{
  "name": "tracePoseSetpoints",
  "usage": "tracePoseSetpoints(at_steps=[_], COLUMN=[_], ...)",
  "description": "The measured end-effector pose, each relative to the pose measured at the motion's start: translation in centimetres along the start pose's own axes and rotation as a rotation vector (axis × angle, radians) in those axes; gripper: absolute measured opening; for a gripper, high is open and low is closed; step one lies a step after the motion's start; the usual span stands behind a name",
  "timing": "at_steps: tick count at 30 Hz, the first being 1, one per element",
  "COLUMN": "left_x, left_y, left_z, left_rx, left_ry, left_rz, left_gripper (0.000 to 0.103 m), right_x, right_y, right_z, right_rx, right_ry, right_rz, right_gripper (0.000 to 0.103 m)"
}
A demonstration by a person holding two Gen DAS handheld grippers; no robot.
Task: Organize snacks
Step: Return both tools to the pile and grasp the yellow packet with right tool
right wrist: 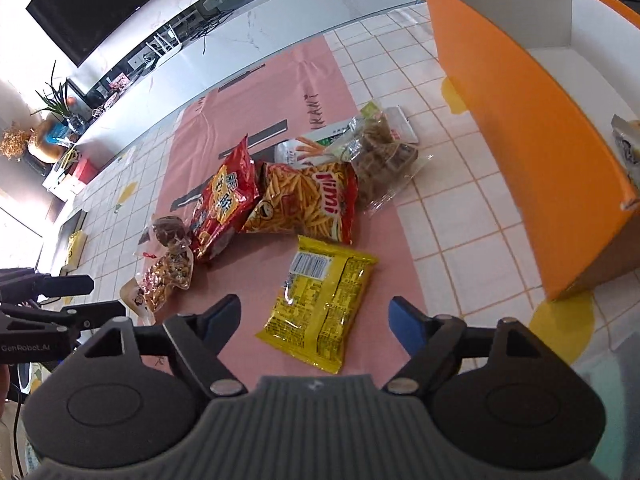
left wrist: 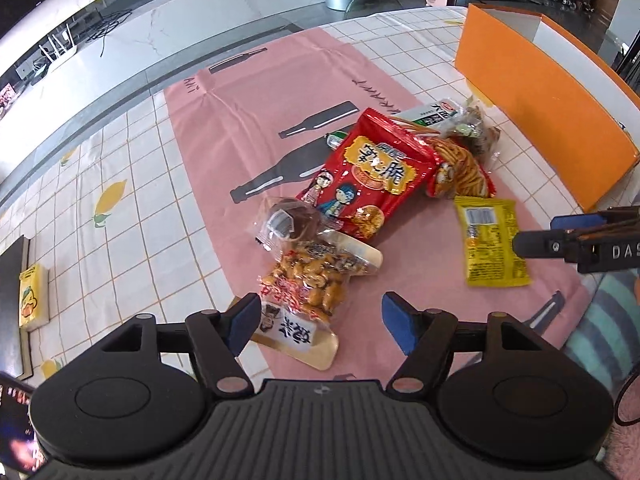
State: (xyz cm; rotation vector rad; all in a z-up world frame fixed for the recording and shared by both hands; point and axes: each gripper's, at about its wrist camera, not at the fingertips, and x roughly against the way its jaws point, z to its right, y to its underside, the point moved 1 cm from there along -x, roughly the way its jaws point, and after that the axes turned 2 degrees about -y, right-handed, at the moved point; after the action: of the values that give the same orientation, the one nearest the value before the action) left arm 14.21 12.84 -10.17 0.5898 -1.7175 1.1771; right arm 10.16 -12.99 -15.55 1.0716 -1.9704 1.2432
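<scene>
Right wrist: yellow packet [right wrist: 320, 309] between hand-held gripper [right wrist: 316, 318] fingers.

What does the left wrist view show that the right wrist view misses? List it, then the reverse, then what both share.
Only the left wrist view: the left tool open over the peanut pack, and a yellow carton at the table's far left.

Only the right wrist view: the orange box's white inside with a packet already in it, and a potted plant in the background.

Both: the yellow packet, the red bag, the fries bag, the pink mat and the open right tool.
</scene>
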Motion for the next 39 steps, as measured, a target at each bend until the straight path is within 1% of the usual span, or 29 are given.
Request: tracePoseSetpoints(at_steps=[5,8,11,15,17,21,24,28,30,31,33,34,39], left_x=[-2.1,-3.4,-4.4,-5.5,-5.9,-6.4,-7.0,-7.6,-7.5,-7.4,-7.2,-7.1,-6.6], left_y=[-0.5,-0.8,-1.1,-1.0,-1.0,-1.0,-1.0,-0.6,-0.4,-0.3,-0.3,-0.3,-0.3], left_z=[-1.4,-2.0,-2.6,-2.4,-2.3,-2.4,-2.6,-3.0,-3.0,-2.9,-2.7,-2.6,-1.6], left_rx=[0.000,-0.005,-0.007,-0.049,-0.059,-0.056,-0.018,0.088,0.128,0.134,0.140,0.152,0.210], left_ry=[0.026,0.041,0.057,0.073,0.067,0.094,0.126,0.138,0.141,0.143,0.151,0.154,0.147], left_rz=[0.004,0.003,-0.006,-0.025,-0.030,-0.034,-0.057,-0.093,-0.102,-0.101,-0.107,-0.112,-0.130], left_gripper=[0.084,0.084,0.084,0.084,0.088,0.093,0.094,0.094,0.091,0.087,0.076,0.074,0.071], right_x=[-1.8,-2.4,-2.8,-3.5,-3.8,-4.0,-4.2,-4.3,-4.2,-4.1,-3.9,-3.9,-3.5], right_y=[0.6,0.7,0.7,0.9,1.1,1.3,1.4,1.7,1.8,1.9,1.9,1.9,1.8], right_z=[-0.6,-0.8,-1.4,-2.1,-2.1,-2.0,-2.3,-2.6,-2.6,-2.5,-2.5,-2.5,-2.1], right_rx=[0.019,0.006,0.027,0.056,0.054,0.092,0.128,0.172,0.177,0.176,0.175,0.175,0.158], right_ry=[0.058,0.071,0.094,0.126,0.134,0.170,0.189,0.214,0.215,0.212,0.201,0.200,0.178], right_rz=[0.008,0.023,0.042,0.044,0.034,0.064,0.056,0.065,0.072,0.076,0.079,0.078,0.071], right_gripper=[0.083,0.083,0.083,0.083,0.083,0.082,0.081,0.075,0.072,0.066,0.059,0.058,0.054])
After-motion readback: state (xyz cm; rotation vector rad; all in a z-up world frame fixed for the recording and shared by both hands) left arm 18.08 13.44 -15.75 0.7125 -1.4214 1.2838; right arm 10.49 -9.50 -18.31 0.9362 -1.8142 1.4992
